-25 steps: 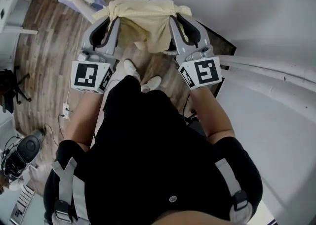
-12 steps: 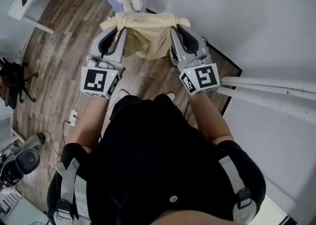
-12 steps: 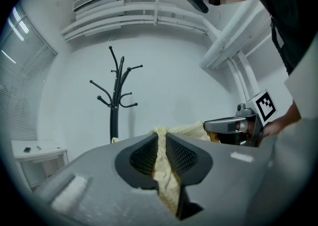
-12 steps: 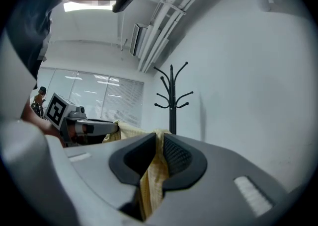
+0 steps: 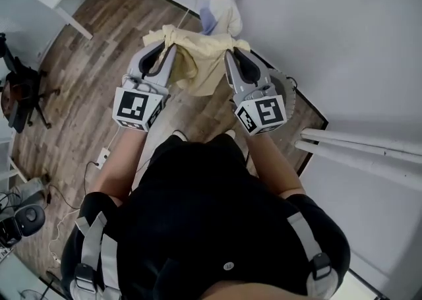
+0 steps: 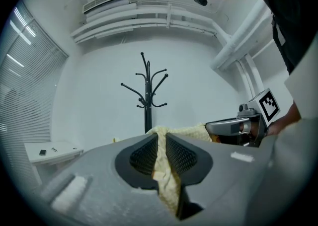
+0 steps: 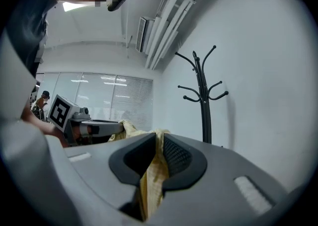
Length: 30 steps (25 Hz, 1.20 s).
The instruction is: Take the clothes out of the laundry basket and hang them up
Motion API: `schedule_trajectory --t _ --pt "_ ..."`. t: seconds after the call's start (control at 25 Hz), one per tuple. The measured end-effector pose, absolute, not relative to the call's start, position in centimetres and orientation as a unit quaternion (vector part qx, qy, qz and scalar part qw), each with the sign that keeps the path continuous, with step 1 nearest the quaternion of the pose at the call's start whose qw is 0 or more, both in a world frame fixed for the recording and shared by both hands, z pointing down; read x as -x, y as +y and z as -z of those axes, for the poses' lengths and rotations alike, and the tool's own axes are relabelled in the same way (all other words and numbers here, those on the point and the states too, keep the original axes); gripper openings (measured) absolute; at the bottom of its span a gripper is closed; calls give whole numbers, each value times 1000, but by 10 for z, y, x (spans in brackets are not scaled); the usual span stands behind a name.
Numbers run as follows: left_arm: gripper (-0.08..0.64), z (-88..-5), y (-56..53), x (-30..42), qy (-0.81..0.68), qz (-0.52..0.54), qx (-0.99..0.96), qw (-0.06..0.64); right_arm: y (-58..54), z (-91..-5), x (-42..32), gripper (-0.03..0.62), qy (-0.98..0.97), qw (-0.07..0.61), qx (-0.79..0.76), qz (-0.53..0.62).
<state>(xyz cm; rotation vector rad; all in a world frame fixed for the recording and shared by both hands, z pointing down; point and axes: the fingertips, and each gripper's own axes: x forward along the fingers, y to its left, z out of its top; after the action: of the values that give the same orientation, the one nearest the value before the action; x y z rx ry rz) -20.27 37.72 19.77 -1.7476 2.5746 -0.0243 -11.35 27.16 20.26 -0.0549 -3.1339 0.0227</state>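
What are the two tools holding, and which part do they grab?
One pale yellow cloth. The left tool pinches its top edge at one end, the right tool at the other; the rest hangs between them.

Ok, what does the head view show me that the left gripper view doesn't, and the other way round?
Head view only: the wooden floor, what looks like the lilac basket with white cloth in it, and the yellow cloth at full span, sagging between the two holds. Left gripper view only: the left gripper close up, pads shut on the cloth's edge, plus window blinds and a wall air unit. Both: the yellow cloth, the right gripper shut on it, and the black coat stand.
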Motion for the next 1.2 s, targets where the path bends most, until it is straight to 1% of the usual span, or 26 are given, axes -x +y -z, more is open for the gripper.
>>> schedule_trajectory --t 0.28,0.56,0.8,0.96,1.2 --pt "51 -202 403 288 846 -3 534 16 298 -209 194 52 -999 7 42 -20" --pt "51 -200 372 336 855 6 517 19 265 -207 243 54 -997 -3 68 -22" --pt "51 -190 353 395 857 4 515 19 257 -196 296 54 -996 -17 78 -25" --pt "51 -189 334 438 845 2 535 15 250 -200 332 54 -998 -16 59 -29" --pt "52 -196 294 475 798 -4 602 17 225 -214 361 54 -999 -11 -12 -38"
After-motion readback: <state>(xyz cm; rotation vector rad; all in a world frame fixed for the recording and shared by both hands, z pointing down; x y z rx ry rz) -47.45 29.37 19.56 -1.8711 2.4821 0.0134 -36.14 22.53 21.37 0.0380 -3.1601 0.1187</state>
